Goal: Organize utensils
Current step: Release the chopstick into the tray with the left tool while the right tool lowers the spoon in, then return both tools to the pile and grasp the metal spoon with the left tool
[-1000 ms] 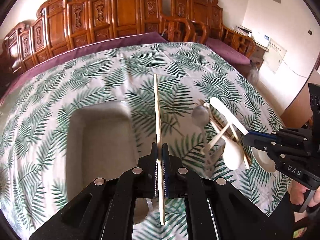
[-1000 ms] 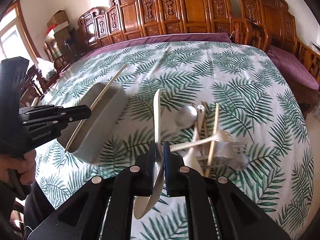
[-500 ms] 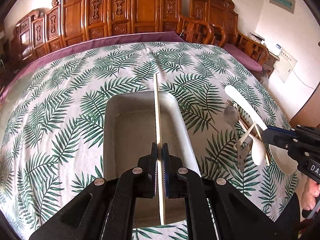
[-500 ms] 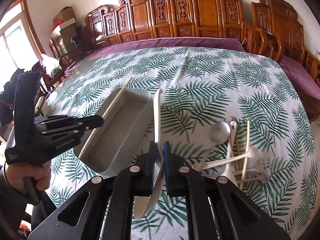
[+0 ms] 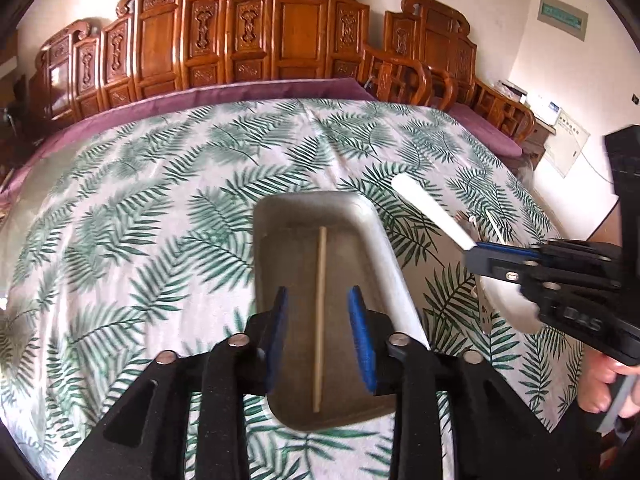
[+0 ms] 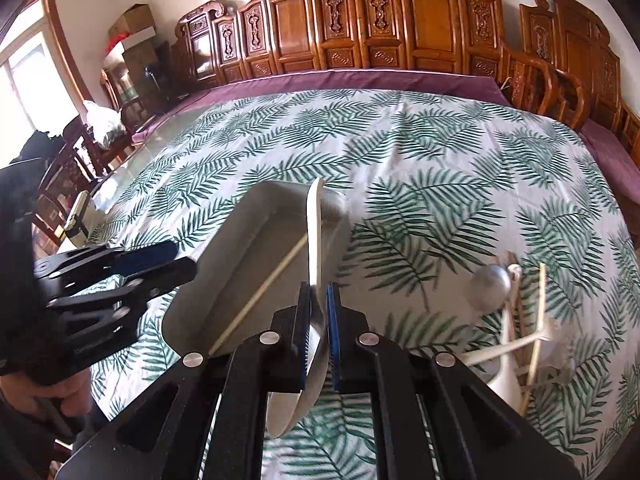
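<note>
On a table under a palm-leaf cloth (image 5: pixel 160 208), backed by carved wooden chairs (image 5: pixel 280 28), 1 grey tray (image 5: pixel 384 248) holds 1 chopstick (image 5: pixel 320 312). The left gripper (image 5: pixel 318 332) is opening above it, jaws apart and holding nothing. The right gripper (image 6: pixel 318 328) pinches 1 white spoon (image 6: pixel 314 236); a utensil pile (image 6: pixel 516 320) sits near the right edge.

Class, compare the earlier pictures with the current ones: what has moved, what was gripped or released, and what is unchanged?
The left gripper carried the chopstick over the grey tray and let go: its jaws are opening and the stick lies in the tray. The right gripper moved toward the tray. Unchanged: it stays shut on the white spoon, and the utensil pile remains on the leaf-print cloth.
</note>
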Motion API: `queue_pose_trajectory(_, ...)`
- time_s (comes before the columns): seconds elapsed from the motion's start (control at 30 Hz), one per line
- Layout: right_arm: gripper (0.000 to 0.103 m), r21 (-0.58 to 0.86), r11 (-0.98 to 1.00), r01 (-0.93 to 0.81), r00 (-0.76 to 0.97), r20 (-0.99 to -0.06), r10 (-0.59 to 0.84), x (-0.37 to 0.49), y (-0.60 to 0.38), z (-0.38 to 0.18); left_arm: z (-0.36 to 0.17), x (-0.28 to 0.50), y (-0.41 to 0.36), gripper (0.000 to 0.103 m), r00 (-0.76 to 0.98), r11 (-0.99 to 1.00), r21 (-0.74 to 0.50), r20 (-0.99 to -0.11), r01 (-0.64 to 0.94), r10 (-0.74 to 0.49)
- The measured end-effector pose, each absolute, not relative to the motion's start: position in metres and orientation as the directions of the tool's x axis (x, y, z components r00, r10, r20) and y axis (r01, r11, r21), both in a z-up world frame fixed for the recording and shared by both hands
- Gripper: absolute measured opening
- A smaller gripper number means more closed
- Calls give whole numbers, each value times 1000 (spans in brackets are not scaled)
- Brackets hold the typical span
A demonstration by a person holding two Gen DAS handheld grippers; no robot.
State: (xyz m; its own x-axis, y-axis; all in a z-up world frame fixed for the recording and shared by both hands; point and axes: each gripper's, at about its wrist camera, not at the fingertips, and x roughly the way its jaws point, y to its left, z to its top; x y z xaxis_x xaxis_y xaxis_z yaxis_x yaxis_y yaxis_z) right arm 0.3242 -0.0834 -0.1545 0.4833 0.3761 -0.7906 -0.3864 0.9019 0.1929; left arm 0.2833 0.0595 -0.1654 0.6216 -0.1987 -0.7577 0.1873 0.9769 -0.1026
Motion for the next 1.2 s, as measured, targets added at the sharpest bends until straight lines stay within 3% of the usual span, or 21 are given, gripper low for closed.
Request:
queue_pose_trajectory(0.07, 10, 199, 899, -391, 475, -792, 383, 328, -74, -157, -158, 275, 67, 43, 642, 980, -83, -745, 181, -181)
queue_pose_trajectory(0.2, 10, 217, 893, -395, 457, -797, 396, 336, -54, -166, -146, 262, 84, 48, 664, 985, -81, -730, 152, -163)
queue_pose_trajectory(0.27, 10, 229, 889, -396, 446, -798, 405, 339, -47, -170, -140, 254, 92, 65, 680, 987, -78, -718, 139, -152)
queue_pose_trajectory(0.37, 10, 240, 885, -399, 431, -803, 412, 343, -36, -175, -131, 242, 99, 71, 708, 992, -41, -697, 120, -115)
queue_pose_trajectory(0.83, 11, 237, 879, -415, 408, -814, 412, 350, -7, -188, -121, 210, 114, 76, 724, 996, -6, -686, 89, -69)
queue_pose_trajectory(0.9, 22, 240, 874, -423, 410, -809, 421, 348, -9, -184, -122, 210, 114, 76, 725, 996, -8, -685, 87, -69)
queue_pose_trajectory(0.97, 26, 239, 870, -430, 416, -803, 426, 346, -13, -180, -122, 211, 114, 76, 723, 996, -20, -686, 89, -78)
queue_pose_trajectory(1.2, 26, 216, 869, -446, 453, -783, 427, 331, -37, -163, -125, 208, 102, 76, 720, 993, -18, -687, 119, -98)
